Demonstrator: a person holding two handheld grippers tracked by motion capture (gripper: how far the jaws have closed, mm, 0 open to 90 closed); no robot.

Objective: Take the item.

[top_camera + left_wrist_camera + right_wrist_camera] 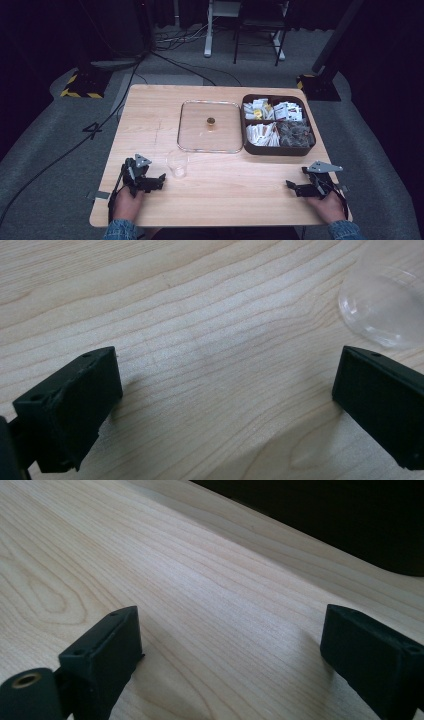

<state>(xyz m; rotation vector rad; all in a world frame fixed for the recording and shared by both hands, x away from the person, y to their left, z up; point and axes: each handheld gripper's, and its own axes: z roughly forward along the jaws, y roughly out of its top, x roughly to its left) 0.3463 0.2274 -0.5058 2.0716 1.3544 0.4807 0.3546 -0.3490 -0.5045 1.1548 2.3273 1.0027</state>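
A light wood table (220,185) is seen from above, w/ dark floor and cables around it. At the near left edge the left gripper (156,181) is held in a hand (127,202) coming in from the bottom; it rests low on the tabletop w/ its tips turned toward the table's middle. In the left gripper view its jaws are spread wide apart, w/ bare wood grain between them and nothing gripped. A small clear plastic cup (177,163) is stood upright just beside that gripper, slightly further from the person; in the left gripper view its rounded clear wall (387,305) is seen at upper right, just beyond the right-hand jaw, not touched as far as can be told.

Further back, abt mid-table, a clear square lid (210,127) w/ rounded corners is laid flat, w/ a small brass-coloured knob (211,121) at its centre. Immediately right of it, touching or nearly so, a dark brown divided tray (278,150) is placed; its 4 compartments are packed w/ small sachets, white and yellow in the back ones, white/red at front left, darker ones at front right.

At the near right edge the right gripper (292,187) is held in the other hand (330,206), tips pointed left toward the table's centre, a grey three-cornered plate on top. In the right gripper view its jaws are likewise opened wide over bare wood, nothing held, w/ the table's edge and darkness beyond
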